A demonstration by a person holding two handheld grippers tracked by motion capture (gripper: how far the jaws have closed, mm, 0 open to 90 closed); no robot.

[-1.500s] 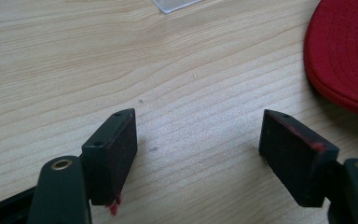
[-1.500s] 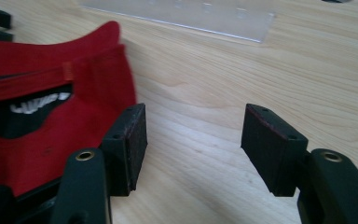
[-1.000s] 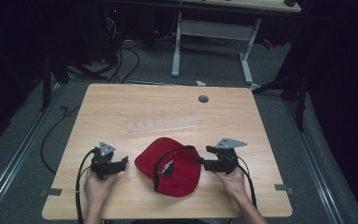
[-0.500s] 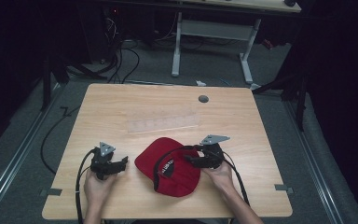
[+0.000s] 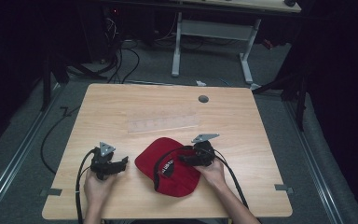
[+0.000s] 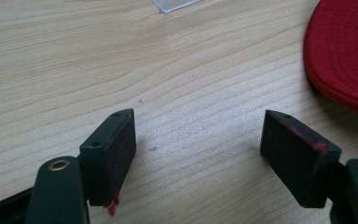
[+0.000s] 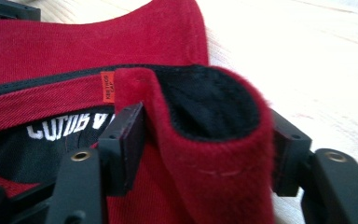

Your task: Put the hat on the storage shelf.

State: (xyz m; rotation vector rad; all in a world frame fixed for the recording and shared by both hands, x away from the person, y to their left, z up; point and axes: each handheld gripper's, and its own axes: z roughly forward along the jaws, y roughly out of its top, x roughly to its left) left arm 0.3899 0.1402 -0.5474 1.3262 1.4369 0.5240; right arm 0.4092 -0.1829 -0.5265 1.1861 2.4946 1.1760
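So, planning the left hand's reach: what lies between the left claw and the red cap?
Only bare wooden table: in the left gripper view, the open left claw faces plain wood up to the red cap.

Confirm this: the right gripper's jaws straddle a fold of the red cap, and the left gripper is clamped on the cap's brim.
Wrong on the left gripper: the left gripper view shows its jaws open over bare table, apart from the red cap. The right gripper does straddle the cap's fold.
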